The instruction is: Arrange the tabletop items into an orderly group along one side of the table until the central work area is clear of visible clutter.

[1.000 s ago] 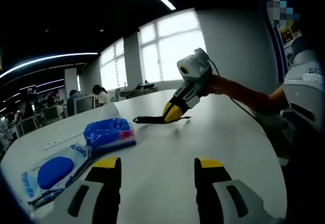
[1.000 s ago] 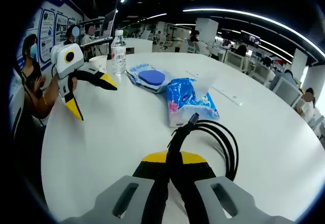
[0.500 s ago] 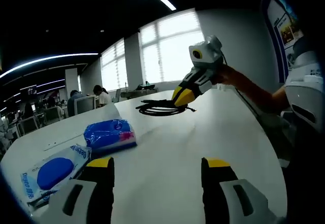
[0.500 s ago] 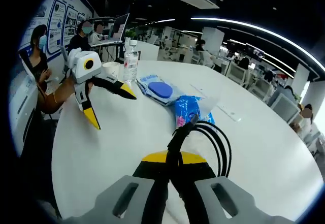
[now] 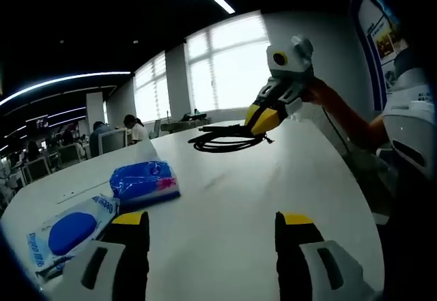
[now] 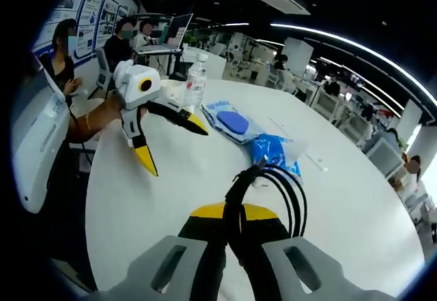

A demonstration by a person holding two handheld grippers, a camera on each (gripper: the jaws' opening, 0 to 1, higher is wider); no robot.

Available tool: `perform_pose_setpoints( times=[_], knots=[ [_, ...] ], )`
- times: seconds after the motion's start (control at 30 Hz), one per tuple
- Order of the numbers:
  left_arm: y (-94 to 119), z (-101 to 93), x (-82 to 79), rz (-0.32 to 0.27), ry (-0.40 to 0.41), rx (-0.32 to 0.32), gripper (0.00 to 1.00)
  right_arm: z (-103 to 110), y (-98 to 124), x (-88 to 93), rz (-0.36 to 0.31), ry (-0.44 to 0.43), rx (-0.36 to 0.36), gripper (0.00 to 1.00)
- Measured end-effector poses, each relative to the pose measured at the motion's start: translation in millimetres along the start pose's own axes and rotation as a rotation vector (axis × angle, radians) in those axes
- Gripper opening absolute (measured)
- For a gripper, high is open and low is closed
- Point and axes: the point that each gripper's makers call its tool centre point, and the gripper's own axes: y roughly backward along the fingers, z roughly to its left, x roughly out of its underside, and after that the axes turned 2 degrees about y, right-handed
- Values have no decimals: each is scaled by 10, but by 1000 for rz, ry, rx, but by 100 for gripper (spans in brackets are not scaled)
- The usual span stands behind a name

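On the table: a smooth white round tabletop (image 6: 171, 198) carries the items; its surface is glossy and gives soft reflections.
Right gripper: your right gripper (image 6: 227, 213), with yellow tips and grey plastic body, is clenched on a coiled black rubber cable (image 6: 283, 192). In the left gripper view you see this same gripper (image 5: 263, 117) from the side, lifted above the table with the cable (image 5: 225, 139) hanging from its tips as flat loops.
Left gripper: your left gripper (image 5: 213, 220) has its two yellow-tipped black jaws standing well apart, with nothing between them. In the right gripper view it (image 6: 171, 140) hovers over the table edge, jaws spread wide.
Blue pack: a soft crinkled blue plastic pack of tissues (image 5: 143, 181) lies on the table, near the cable in the right gripper view (image 6: 273, 156).
Wipes packet: a flat shiny packet with a blue oval lid (image 5: 68, 229) lies just beside the blue pack, toward the table edge; also visible at (image 6: 235, 120).
Bottle: a clear plastic water bottle (image 6: 195, 82) stands upright near the far rim, with a white paper cup (image 6: 171, 91) beside it.
Room: an open office with long ceiling light strips, big bright windows (image 5: 229, 62), desks and seated people farther away.
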Motion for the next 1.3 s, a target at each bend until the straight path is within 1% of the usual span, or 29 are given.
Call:
perform_pose_setpoints(
  times=[0.03,0.07,0.3,0.5,0.63,0.67,0.73,0.77,0.9,0.93,0.97,1.13,1.3],
  knots=[
    [0,0,1,0,0,0,72,4,0,0,0,1,0,4],
    [1,14,25,9,7,-3,72,85,23,-2,-3,11,-2,4],
    [3,28,47,18,12,-6,70,199,101,-6,3,17,-5,4],
    [5,29,62,21,16,-5,70,330,127,30,22,29,-20,5],
    [7,28,74,27,14,-5,70,423,101,67,24,29,-32,4],
    [14,26,69,25,14,-4,70,456,89,80,20,25,-35,3],
    [23,34,64,25,13,-4,70,465,78,79,14,28,-26,1],
    [26,38,64,26,13,-5,70,442,77,89,23,44,-12,1],
    [34,55,62,29,9,-10,69,477,70,64,10,38,-24,1],
    [37,74,47,24,12,-14,69,586,-21,93,11,32,-55,1],
    [37,71,48,23,13,-13,69,634,-57,118,21,29,-67,1],
    [36,47,79,37,13,-6,67,705,-95,144,41,50,-77,1],
    [49,41,59,33,13,-5,67,758,-109,153,43,47,-89,1]
  ],
)
